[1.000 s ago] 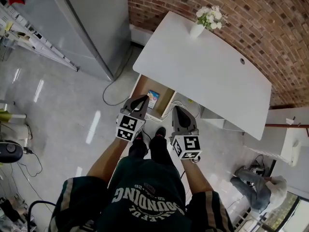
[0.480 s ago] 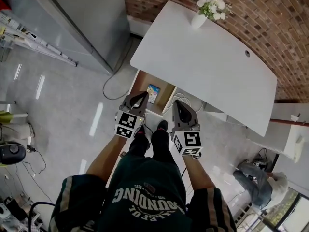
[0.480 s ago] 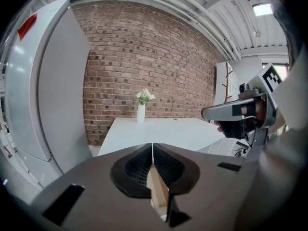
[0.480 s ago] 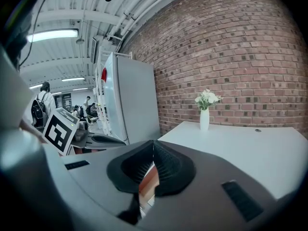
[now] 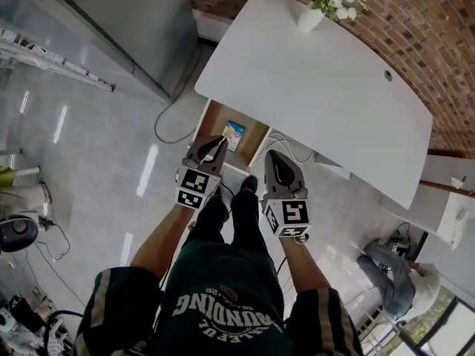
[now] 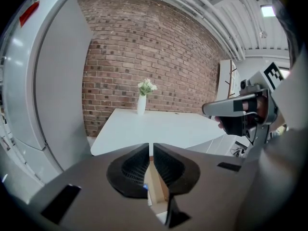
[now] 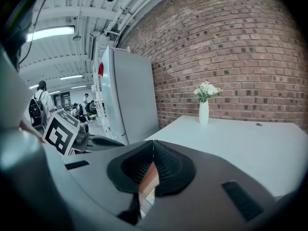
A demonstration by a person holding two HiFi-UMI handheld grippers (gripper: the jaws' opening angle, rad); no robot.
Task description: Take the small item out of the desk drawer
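Observation:
The open drawer [image 5: 220, 122], wood-lined, sticks out from under the near edge of the white desk [image 5: 319, 87]. A small colourful item [image 5: 234, 134] lies flat inside it. In the head view my left gripper [image 5: 220, 141] hangs just above the drawer's near edge, close to the item, jaws shut and empty. My right gripper [image 5: 272, 156] is beside it to the right of the drawer, also shut with nothing held. In the left gripper view the shut tips [image 6: 151, 146] point at the desk, with a strip of drawer wood [image 6: 156, 191] showing below them.
A white vase of flowers [image 5: 313, 12] stands at the desk's far end by the brick wall [image 5: 445, 35]. A grey cabinet [image 5: 126, 21] stands left of the desk, with a cable [image 5: 165, 124] looping on the floor. A person [image 5: 390, 273] sits at lower right.
Both grippers have sunk a little and come closer to the open drawer. Their jaws stay shut.

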